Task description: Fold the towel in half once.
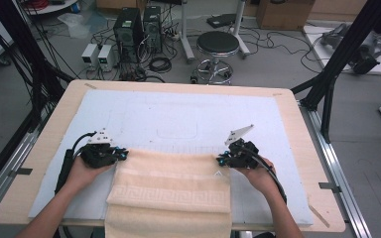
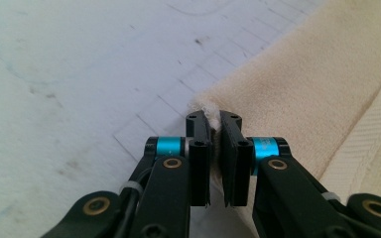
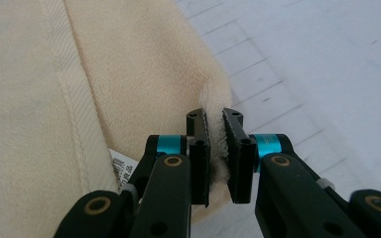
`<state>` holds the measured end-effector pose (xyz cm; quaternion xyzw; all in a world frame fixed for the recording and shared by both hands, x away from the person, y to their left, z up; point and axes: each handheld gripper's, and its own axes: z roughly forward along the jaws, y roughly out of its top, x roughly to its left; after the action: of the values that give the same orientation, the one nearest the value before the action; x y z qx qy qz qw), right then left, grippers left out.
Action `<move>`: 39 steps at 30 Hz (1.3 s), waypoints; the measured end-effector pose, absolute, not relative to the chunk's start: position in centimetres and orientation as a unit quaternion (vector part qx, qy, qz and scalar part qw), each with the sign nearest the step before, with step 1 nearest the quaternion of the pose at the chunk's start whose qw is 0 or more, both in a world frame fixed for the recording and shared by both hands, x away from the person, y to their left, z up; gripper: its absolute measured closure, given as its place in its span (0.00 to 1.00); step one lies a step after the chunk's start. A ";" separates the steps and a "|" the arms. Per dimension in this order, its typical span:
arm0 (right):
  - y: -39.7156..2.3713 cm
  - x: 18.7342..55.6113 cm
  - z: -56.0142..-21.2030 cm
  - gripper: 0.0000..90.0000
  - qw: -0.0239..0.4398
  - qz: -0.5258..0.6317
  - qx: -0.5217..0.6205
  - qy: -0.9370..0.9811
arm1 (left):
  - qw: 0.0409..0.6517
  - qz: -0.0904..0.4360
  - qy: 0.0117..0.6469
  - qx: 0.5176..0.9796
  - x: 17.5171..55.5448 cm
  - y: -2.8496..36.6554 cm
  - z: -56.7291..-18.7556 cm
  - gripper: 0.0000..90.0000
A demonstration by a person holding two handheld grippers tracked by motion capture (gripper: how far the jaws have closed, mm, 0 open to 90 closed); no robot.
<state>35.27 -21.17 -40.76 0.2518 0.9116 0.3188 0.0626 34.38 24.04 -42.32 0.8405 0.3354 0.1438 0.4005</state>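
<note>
Closest to you, at the table's near edge, the cream towel hangs over the front and runs up onto the pale blue mat. Your left gripper is clamped on the towel's far left corner, a tuft of pile squeezed between the pads. Your right gripper pinches the far right corner just as tightly, a white label beside it. Beyond the wooden table, a black stool stands on the floor.
</note>
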 end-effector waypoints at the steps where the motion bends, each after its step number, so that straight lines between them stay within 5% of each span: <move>1: -21.1 35.5 -40.6 0.92 0.070 0.317 0.254 0.911 | 0.405 0.150 0.341 0.835 34.6 24.0 -42.2 0.92; 29: -21.8 48.0 -33.8 0.92 0.138 0.358 0.348 0.855 | 0.419 0.196 0.427 0.777 45.9 22.6 -35.7 0.92; 34: -21.9 48.6 -35.3 0.61 0.120 0.354 0.371 0.850 | 0.397 0.191 0.436 0.785 45.9 23.3 -36.6 0.68; 39: -21.7 47.6 -36.8 0.59 0.121 0.351 0.347 0.861 | 0.400 0.176 0.424 0.793 44.9 23.7 -38.0 0.59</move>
<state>47.59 -21.70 -36.76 0.3474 0.8612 0.3507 0.1212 44.94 23.67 -37.97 0.7934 0.4237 0.1758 0.4000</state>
